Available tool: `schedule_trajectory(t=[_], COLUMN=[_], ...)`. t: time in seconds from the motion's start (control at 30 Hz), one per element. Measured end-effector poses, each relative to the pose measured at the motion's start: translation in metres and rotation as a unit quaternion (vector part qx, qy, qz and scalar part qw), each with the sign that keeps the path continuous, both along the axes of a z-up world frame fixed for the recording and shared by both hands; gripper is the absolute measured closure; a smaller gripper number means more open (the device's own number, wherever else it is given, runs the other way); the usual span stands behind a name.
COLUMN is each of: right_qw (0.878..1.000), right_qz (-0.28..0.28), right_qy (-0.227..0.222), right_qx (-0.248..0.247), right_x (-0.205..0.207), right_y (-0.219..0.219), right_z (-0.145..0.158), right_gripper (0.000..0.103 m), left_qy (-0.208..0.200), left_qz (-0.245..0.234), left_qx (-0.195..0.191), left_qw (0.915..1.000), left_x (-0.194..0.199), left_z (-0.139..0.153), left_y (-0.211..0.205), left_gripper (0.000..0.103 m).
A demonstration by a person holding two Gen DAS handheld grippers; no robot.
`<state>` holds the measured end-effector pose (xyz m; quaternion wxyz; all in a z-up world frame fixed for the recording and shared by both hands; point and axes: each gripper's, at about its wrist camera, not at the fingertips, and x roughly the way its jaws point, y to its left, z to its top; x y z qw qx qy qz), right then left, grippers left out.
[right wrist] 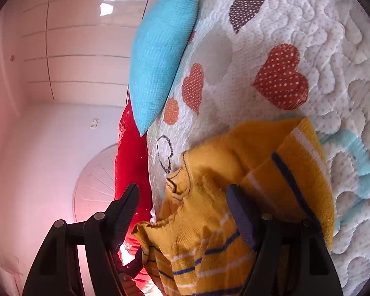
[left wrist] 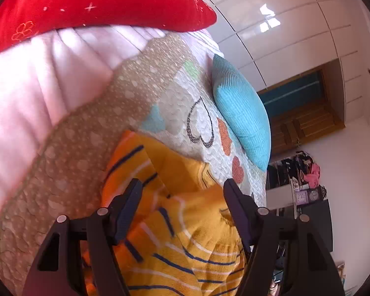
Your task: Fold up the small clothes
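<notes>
Up on the bed, the left wrist view shows one striped yellow sweater [left wrist: 185, 222] lying on a heart-patterned quilt [left wrist: 86, 148] below one blue cushion [left wrist: 241, 111], left gripper [left wrist: 182, 185] jaws wide, while the right wrist view shows that sweater [right wrist: 234, 185] under the right gripper [right wrist: 180, 190], jaws wide, beside the cushion [right wrist: 160, 56].

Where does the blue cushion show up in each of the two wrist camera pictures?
Left wrist view: the blue cushion lies right of centre, on the heart-patterned quilt, above the yellow striped sweater.
Right wrist view: the blue cushion is upper centre-left, at the quilt's left edge.
Shared landmark: the outlined heart stitched on the quilt near the cushion's tip.
</notes>
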<state>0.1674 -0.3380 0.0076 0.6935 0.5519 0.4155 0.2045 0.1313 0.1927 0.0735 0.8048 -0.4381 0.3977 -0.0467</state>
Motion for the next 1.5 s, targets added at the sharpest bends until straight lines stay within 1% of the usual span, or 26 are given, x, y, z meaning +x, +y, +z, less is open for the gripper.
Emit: schedule_trajectory(t=[0.1,0.17,0.27,0.33,0.47,0.53,0.6,0.7,0.8,0.87,0.9,0.93,0.97,1.0,1.03,1.07,1.13,1.2,1.23,1.3,1.33,1.37,1.4,1.43,1.47,1.5], right_qw=[1.0,0.998,0.99,0.984,0.973,0.973,0.973,0.971,0.962,0.956,0.956,0.958,0.965,0.97,0.971,0.971,0.97,0.967,0.966,0.966,0.963,0.96,0.958,0.959,0.963,0.966], right_qz=[0.009,0.033,0.07,0.083,0.102,0.119,0.132,0.134,0.145,0.148,0.146,0.149,0.158,0.154,0.152,0.152,0.156,0.161,0.162,0.162,0.162,0.162,0.158,0.15,0.141,0.127], right_qy=[-0.013,-0.031,-0.059,-0.062,-0.048,-0.038,-0.037,-0.059,-0.077,-0.091,-0.092,-0.087,-0.075,-0.071,-0.078,-0.087,-0.1,-0.114,-0.118,-0.113,-0.105,-0.093,-0.075,-0.063,-0.061,-0.06], right_qx=[-0.012,-0.052,-0.106,-0.142,-0.201,-0.196,-0.184,-0.19,-0.219,-0.236,-0.238,-0.228,-0.194,-0.173,-0.169,-0.162,-0.16,-0.162,-0.161,-0.169,-0.187,-0.209,-0.226,-0.231,-0.219,-0.216], right_x=[-0.005,-0.019,-0.05,-0.074,-0.111,-0.12,-0.124,-0.119,-0.103,-0.093,-0.089,-0.085,-0.081,-0.08,-0.084,-0.088,-0.099,-0.112,-0.119,-0.132,-0.137,-0.14,-0.143,-0.147,-0.152,-0.159], right_y=[-0.004,-0.008,-0.017,-0.027,-0.039,-0.036,-0.028,-0.007,0.021,0.038,0.044,0.047,0.046,0.042,0.038,0.033,0.022,0.012,0.007,-0.006,-0.011,-0.015,-0.02,-0.027,-0.036,-0.044], right_z=[0.012,0.028,0.046,0.05,0.039,0.026,0.015,0.014,0.012,0.01,0.009,0.006,0.0,-0.001,0.003,0.009,0.021,0.033,0.036,0.034,0.029,0.023,0.016,0.01,0.011,0.015], right_gripper=[0.023,0.021,0.016,0.013,0.011,0.011,0.009,0.008,0.007,0.014,0.038,0.058,0.071,0.073,0.074,0.075,0.076,0.076,0.076,0.075,0.073,0.064,0.059,0.059,0.056,0.05], left_qy=[0.017,0.026,0.02,0.013,0.006,0.015,0.026,0.029,0.02,0.021,0.028,0.042,0.051,0.06,0.068,0.069,0.058,0.049,0.044,0.044,0.048,0.054,0.063,0.074,0.082,0.086], left_qz=[0.005,-0.008,-0.039,-0.061,-0.104,-0.127,-0.149,-0.177,-0.172,-0.153,-0.141,-0.128,-0.124,-0.136,-0.134,-0.129,-0.135,-0.146,-0.151,-0.159,-0.164,-0.167,-0.164,-0.156,-0.147,-0.136], left_qx=[0.029,0.066,0.129,0.15,0.165,0.17,0.161,0.146,0.153,0.151,0.15,0.159,0.168,0.149,0.133,0.138,0.135,0.11,0.108,0.12,0.13,0.147,0.17,0.194,0.206,0.209], left_qw=[0.9994,0.9974,0.9907,0.9867,0.9808,0.9771,0.9754,0.9729,0.9731,0.9764,0.9782,0.9779,0.9766,0.9777,0.9796,0.9795,0.9799,0.982,0.9817,0.979,0.9767,0.9735,0.9695,0.9657,0.964,0.9646], left_x=[-0.005,-0.016,-0.046,-0.069,-0.105,-0.113,-0.113,-0.107,-0.098,-0.092,-0.089,-0.087,-0.086,-0.084,-0.087,-0.091,-0.102,-0.117,-0.127,-0.145,-0.152,-0.157,-0.161,-0.164,-0.167,-0.172], left_z=[0.0,0.001,0.005,0.004,-0.008,-0.019,-0.033,-0.046,-0.05,-0.053,-0.054,-0.055,-0.055,-0.056,-0.054,-0.048,-0.031,-0.018,-0.012,-0.008,-0.011,-0.016,-0.021,-0.027,-0.032,-0.036], left_y=[0.011,0.013,0.011,0.01,0.007,0.001,-0.005,-0.018,-0.031,-0.036,-0.038,-0.041,-0.043,-0.044,-0.044,-0.046,-0.05,-0.055,-0.059,-0.07,-0.077,-0.082,-0.086,-0.088,-0.086,-0.082], left_gripper=[0.034,0.034,0.034,0.029,0.021,0.02,0.02,0.02,0.02,0.02,0.023,0.042,0.062,0.092,0.091,0.092,0.092,0.092,0.092,0.092,0.091,0.089,0.087,0.081,0.075,0.061])
